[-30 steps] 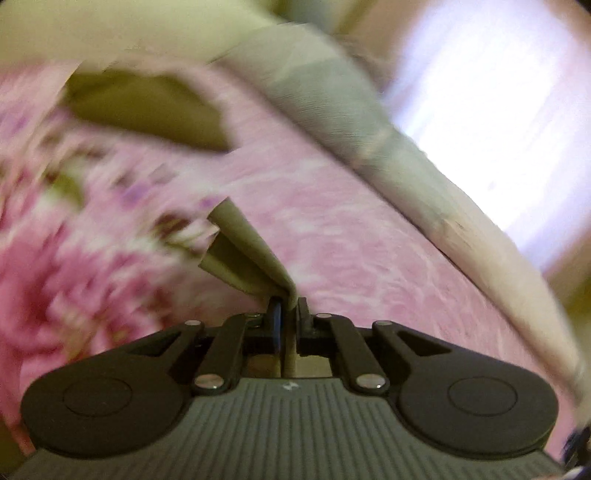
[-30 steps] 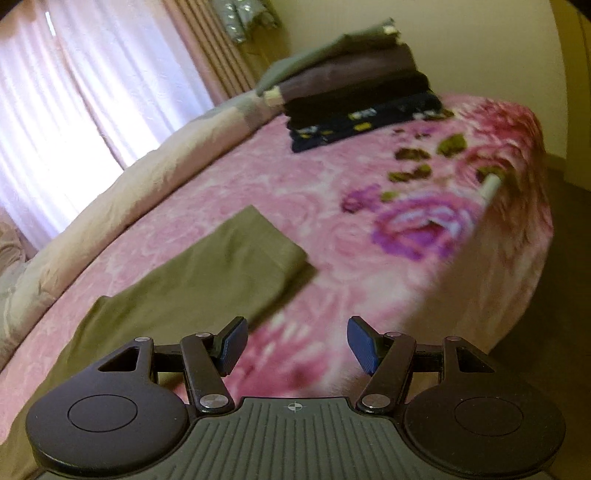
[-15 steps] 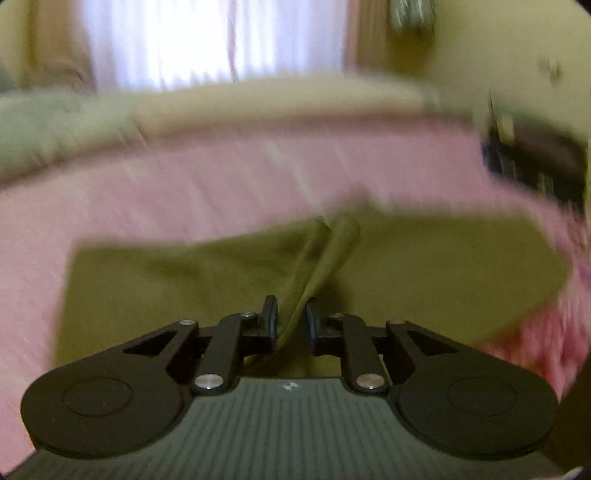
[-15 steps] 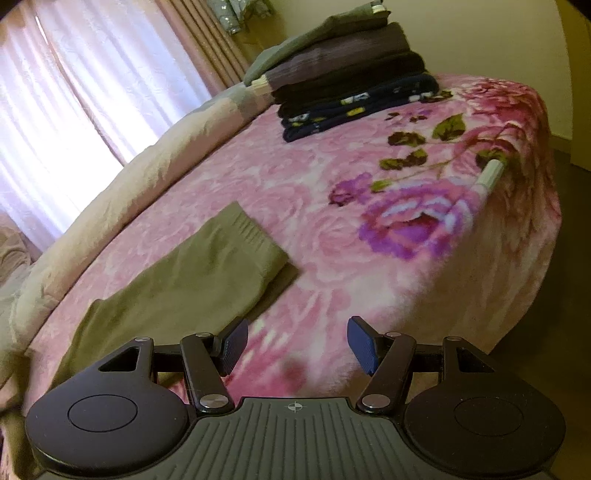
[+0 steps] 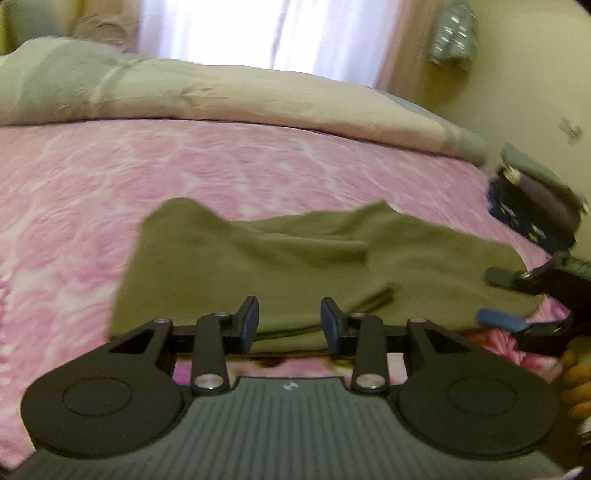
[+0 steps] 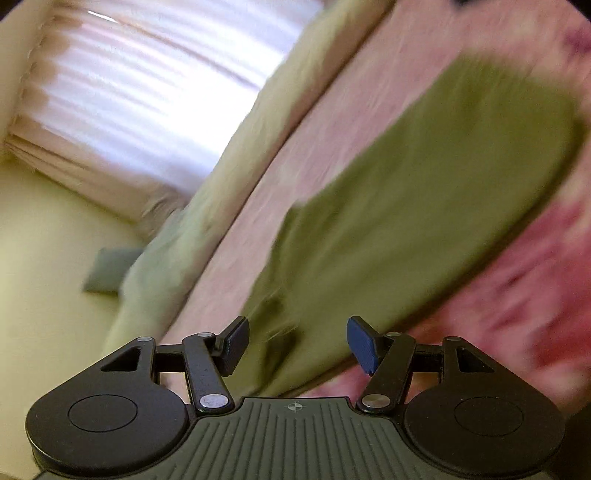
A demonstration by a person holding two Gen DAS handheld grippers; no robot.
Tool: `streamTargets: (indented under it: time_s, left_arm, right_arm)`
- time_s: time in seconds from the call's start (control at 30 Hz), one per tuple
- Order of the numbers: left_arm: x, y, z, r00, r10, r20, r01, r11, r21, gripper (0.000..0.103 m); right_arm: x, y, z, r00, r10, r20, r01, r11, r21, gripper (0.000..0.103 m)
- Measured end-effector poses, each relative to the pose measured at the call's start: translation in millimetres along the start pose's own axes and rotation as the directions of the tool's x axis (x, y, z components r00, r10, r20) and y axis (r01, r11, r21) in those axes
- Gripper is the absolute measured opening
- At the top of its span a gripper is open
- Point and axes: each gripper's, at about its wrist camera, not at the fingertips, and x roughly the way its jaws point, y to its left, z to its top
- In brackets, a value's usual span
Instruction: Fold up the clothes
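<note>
An olive green garment (image 5: 295, 266) lies folded on the pink floral bedspread (image 5: 184, 166). My left gripper (image 5: 290, 323) is open and empty, just at the garment's near edge. My right gripper (image 6: 297, 345) is open and empty above the same garment (image 6: 424, 206), which looks blurred in the right wrist view. The right gripper also shows in the left wrist view (image 5: 502, 299) at the garment's right end, with its fingers apart.
A beige and grey duvet roll (image 5: 221, 92) runs along the far side of the bed, below a bright curtained window (image 5: 258, 29). A stack of folded dark clothes (image 5: 535, 199) sits at the right. The bedspread (image 6: 332, 103) slopes away in the right wrist view.
My left gripper has let go of the olive fabric and opened; the cloth now lies flat. My right gripper swung left and down toward the garment, still open.
</note>
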Motion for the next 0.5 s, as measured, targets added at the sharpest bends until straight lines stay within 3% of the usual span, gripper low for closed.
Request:
streamTargets:
  time_s: [0.13,0.43,0.47,0.5]
  left_arm:
    - [-7.9,29.3,2.1,1.0,0.02,0.012,-0.019,0.998,-0.066,0.032]
    - [0.7,64.1,5.7,1.0,0.025,0.008,-0.024,0.99,-0.136,0.031]
    - [2.7,66.7,6.5,1.0,0.026,0.009,-0.024,0.99,-0.14,0.031]
    - [4.9,68.7,7.4,1.0,0.028,0.009,-0.026,0.989,-0.143,0.031]
  right_arm:
    - [46.8,15.1,-7.1,0.997,-0.009,-0.073,0.007,1.0,-0.022,0.063]
    - [93.5,24.7,-9.5,0.995,-0.04,-0.092,0.039,0.999,-0.009,0.063]
    - [96.9,25.3,-10.3,0.995,-0.045,-0.092,0.044,0.999,-0.01,0.062]
    - [100.3,25.9,-10.6,0.994,-0.053,-0.094,0.052,0.999,-0.013,0.055]
